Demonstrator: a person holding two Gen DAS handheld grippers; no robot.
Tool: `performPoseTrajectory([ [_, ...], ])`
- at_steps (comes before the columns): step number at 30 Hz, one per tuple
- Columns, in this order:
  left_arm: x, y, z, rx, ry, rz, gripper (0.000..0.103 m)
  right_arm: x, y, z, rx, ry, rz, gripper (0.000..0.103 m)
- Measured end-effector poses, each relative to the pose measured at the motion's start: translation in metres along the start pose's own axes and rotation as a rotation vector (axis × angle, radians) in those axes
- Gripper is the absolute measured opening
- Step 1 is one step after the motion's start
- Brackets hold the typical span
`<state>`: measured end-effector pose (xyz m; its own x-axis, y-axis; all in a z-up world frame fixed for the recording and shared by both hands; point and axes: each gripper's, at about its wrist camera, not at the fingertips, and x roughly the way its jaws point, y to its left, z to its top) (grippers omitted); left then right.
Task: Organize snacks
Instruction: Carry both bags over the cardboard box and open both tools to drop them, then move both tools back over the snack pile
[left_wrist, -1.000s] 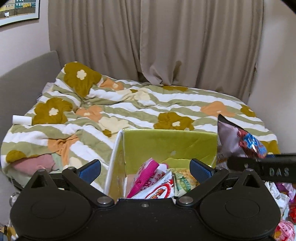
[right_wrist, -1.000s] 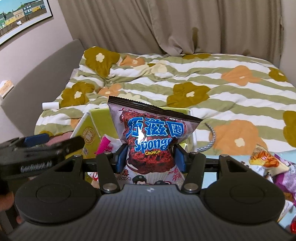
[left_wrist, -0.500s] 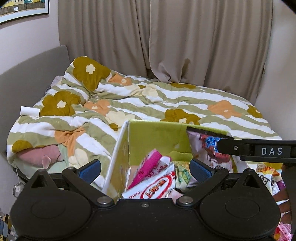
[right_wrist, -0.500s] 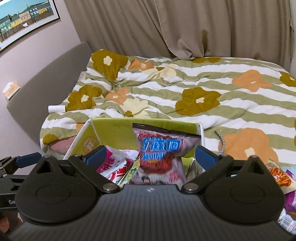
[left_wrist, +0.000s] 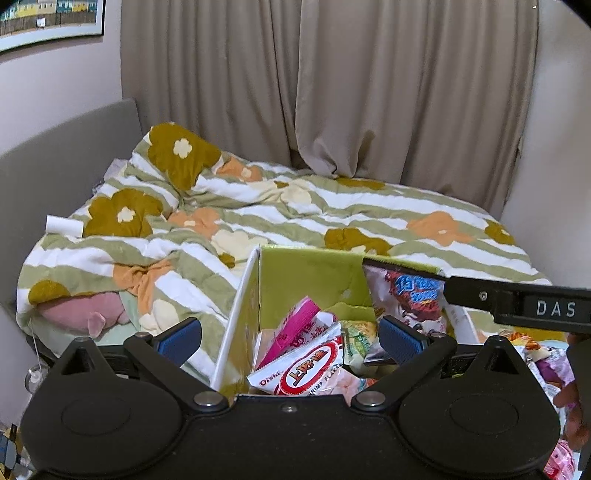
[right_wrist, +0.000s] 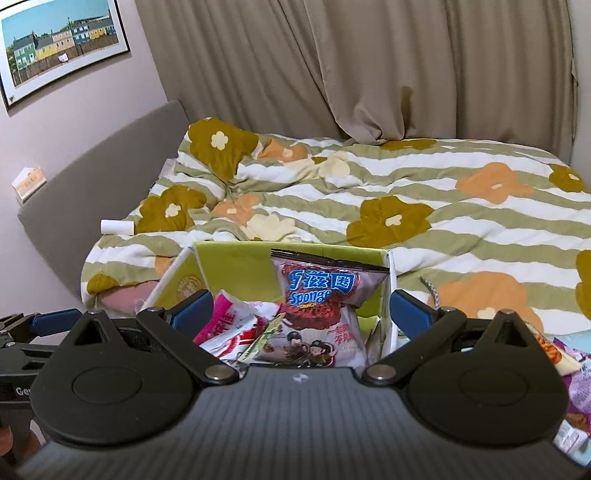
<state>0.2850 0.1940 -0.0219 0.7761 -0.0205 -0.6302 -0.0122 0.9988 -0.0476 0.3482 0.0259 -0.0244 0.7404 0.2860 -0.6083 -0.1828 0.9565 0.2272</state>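
A yellow-green cardboard box stands at the foot of the bed with several snack packs in it. The purple Sponge Crunch bag leans upright against the box's right wall, free of any grip. A red-and-white shrimp flakes pack and a pink pack lie at the box's left. My right gripper is open and empty, just in front of the bag. My left gripper is open and empty over the box's near left side.
More loose snack packs lie to the right of the box. The flowered duvet covers the bed behind. A white roll lies by the grey headboard. A pink plush sticks out at left.
My right gripper opened and let go of the Sponge Crunch bag, which now rests in the box. The gripper has pulled back a little. My left gripper stayed open.
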Motion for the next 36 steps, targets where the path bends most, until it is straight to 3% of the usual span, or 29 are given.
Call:
performPoseTrajectory([
  [8, -0.040, -0.003, -0.001, 0.011, -0.046, -0.066, 0.103, -0.048, 0.015, -0.008, -0.010, -0.052, -0.062, 0.103],
  [13, -0.063, -0.012, -0.007, 0.030, -0.061, -0.164, 0.103, -0.089, 0.012, -0.018, 0.053, -0.092, -0.090, 0.103],
  [19, -0.078, -0.034, -0.020, 0.050, -0.062, -0.294, 0.103, -0.141, -0.004, -0.040, 0.101, -0.125, -0.219, 0.103],
  [27, -0.096, -0.090, -0.043, 0.122, -0.032, -0.370, 0.103, -0.207, -0.057, -0.076, 0.138, -0.158, -0.369, 0.103],
  [36, -0.091, -0.181, -0.085, 0.146, 0.087, -0.433, 0.103, -0.237, -0.153, -0.112, 0.230, -0.105, -0.423, 0.103],
])
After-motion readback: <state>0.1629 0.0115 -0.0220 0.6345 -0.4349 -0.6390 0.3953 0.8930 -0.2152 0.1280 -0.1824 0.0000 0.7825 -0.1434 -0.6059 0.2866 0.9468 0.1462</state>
